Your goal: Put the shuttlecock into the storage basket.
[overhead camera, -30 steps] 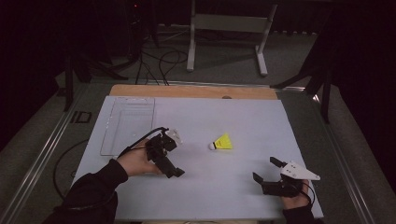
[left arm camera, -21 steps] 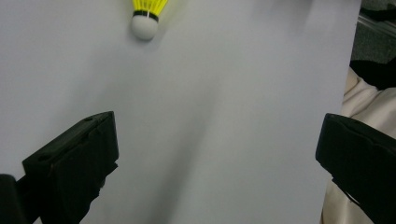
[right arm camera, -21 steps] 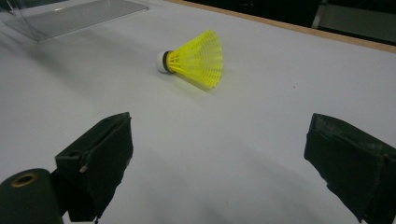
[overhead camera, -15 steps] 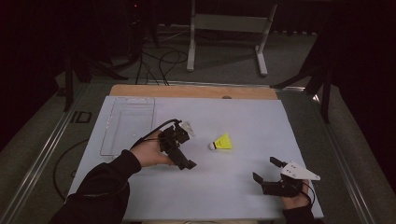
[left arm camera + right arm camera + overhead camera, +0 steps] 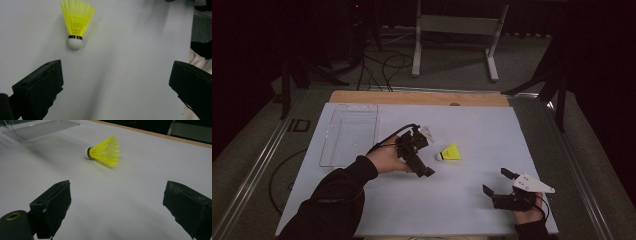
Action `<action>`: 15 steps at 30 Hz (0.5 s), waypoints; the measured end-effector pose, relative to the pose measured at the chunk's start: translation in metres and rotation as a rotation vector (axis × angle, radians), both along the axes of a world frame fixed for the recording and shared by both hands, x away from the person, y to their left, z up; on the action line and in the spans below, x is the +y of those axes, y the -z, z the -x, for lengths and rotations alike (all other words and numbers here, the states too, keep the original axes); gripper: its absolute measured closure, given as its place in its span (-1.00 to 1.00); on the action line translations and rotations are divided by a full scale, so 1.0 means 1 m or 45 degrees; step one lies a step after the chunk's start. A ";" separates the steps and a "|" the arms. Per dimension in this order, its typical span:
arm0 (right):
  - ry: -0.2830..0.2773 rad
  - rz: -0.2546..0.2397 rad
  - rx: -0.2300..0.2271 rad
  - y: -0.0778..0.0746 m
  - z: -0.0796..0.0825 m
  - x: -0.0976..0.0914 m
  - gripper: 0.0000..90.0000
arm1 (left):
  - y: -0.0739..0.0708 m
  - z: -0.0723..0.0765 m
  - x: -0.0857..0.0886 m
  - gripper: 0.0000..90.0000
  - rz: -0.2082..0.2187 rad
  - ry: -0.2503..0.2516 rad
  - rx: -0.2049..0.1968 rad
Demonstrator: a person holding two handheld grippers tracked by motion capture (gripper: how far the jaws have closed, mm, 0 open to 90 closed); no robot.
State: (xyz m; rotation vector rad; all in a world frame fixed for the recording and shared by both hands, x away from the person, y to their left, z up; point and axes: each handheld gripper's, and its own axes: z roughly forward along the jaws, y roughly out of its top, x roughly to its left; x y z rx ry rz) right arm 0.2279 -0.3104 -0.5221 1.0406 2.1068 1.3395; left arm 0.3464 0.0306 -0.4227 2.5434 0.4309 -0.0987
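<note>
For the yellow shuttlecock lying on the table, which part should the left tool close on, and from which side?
Probably the narrow neck where the white cork meets the skirt. The shuttlecock lies on its side on the table, cork toward the left tool, whose jaws stand wide open. Coming from above, one jaw on each side of the neck, avoids crushing the flared mesh skirt.

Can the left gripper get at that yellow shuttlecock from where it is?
Probably yes: the left gripper is open beside the shuttlecock, with bare table between them.
</note>
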 end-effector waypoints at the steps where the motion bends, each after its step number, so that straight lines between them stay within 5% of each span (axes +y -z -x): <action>1: -0.001 0.000 -0.001 0.000 0.000 0.000 -0.82 | 0.000 -0.001 -0.003 -1.00 0.008 0.011 0.002; 15: -0.008 -0.001 0.000 0.000 0.000 0.000 -0.82 | 0.010 -0.024 -0.018 -1.00 0.032 0.004 0.005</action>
